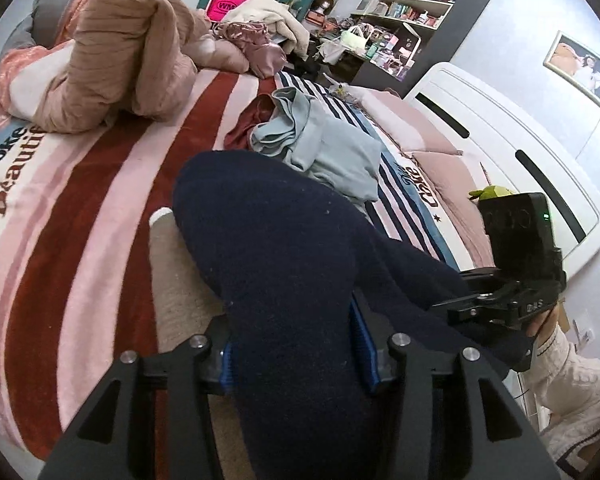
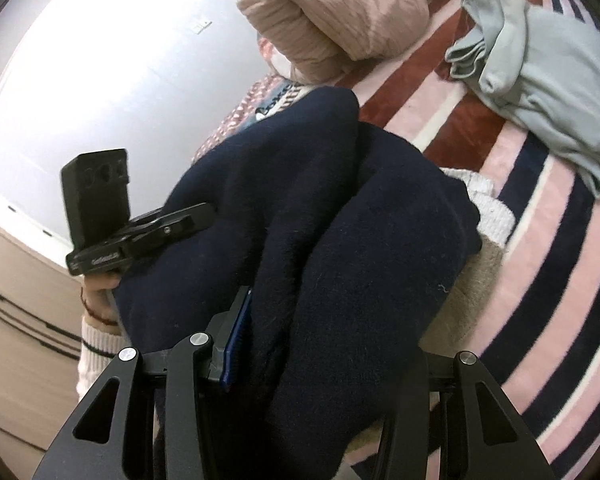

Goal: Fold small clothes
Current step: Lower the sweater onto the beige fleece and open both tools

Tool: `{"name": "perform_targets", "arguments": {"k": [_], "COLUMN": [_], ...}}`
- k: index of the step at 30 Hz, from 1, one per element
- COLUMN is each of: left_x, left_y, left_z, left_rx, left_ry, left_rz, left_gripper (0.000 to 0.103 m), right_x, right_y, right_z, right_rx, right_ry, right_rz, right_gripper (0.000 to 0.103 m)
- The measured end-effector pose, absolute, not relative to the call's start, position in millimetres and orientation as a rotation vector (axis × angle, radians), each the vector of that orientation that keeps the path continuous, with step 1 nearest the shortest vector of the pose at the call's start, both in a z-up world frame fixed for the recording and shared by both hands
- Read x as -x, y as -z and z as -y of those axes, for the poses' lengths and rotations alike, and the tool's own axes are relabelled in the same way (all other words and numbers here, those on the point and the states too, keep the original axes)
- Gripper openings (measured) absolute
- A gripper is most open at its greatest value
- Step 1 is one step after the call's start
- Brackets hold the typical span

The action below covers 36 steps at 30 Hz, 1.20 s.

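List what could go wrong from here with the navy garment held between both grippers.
1. The navy garment is bunched thickly in the left gripper and right gripper, so layers could slip unevenly and spoil the fold.
2. It hangs over the beige knit piece beneath; lowering it could drag or cover that piece.
3. The light blue clothes lie close by, so a wide sweep might catch them.

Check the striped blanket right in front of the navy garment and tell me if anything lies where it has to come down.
A beige cloth with a white knitted edge already lies on the striped blanket directly under the navy garment, which both grippers hold. The light blue clothes lie farther up the bed, apart from it. Nothing else visible blocks the spot.
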<state>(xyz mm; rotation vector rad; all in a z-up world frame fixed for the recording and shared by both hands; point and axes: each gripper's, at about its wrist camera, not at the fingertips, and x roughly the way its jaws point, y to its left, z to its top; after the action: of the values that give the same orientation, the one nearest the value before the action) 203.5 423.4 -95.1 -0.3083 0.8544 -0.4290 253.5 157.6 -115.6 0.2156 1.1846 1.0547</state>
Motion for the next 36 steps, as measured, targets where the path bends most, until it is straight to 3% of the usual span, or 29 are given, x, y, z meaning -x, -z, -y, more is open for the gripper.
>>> {"name": "perform_targets", "arguments": {"k": [5, 11, 19, 27, 36], "left_x": [-211.8, -204.3, -177.9, -143.3, -79.1], "left_y": [103.6, 92.8, 65.6, 35.4, -7.6], "left_z": [-423.6, -419.8, -411.9, -393.7, -282.8], "left_rx": [0.334, 0.253, 0.159, 0.134, 0.023], "left_ry": [0.435, 0.288, 0.083, -0.07, -0.074], "left_rz": [-0.856, -0.884, -0.862, -0.814, -0.571], "left_gripper": [0.048, 0.071, 0.072, 0.072, 0.077], "right_x": [-252.2, -254.5, -242.3, -223.5, -168.5], "right_y": [119.7, 123.5, 104.1, 93.2, 85.4], "right_z": [-152.1, -143.4, -116.4, -75.2, 8.4], "right_rx": [-0.208, -0.234, -0.175, -0.182, -0.141], "right_ry": [-1.025, -1.005, -0.974, -0.969, -0.887], "right_rz": [-1.191, -1.221, -1.147, -1.09, -0.963], "right_gripper": [0.04, 0.048, 0.059, 0.06, 0.06]}}
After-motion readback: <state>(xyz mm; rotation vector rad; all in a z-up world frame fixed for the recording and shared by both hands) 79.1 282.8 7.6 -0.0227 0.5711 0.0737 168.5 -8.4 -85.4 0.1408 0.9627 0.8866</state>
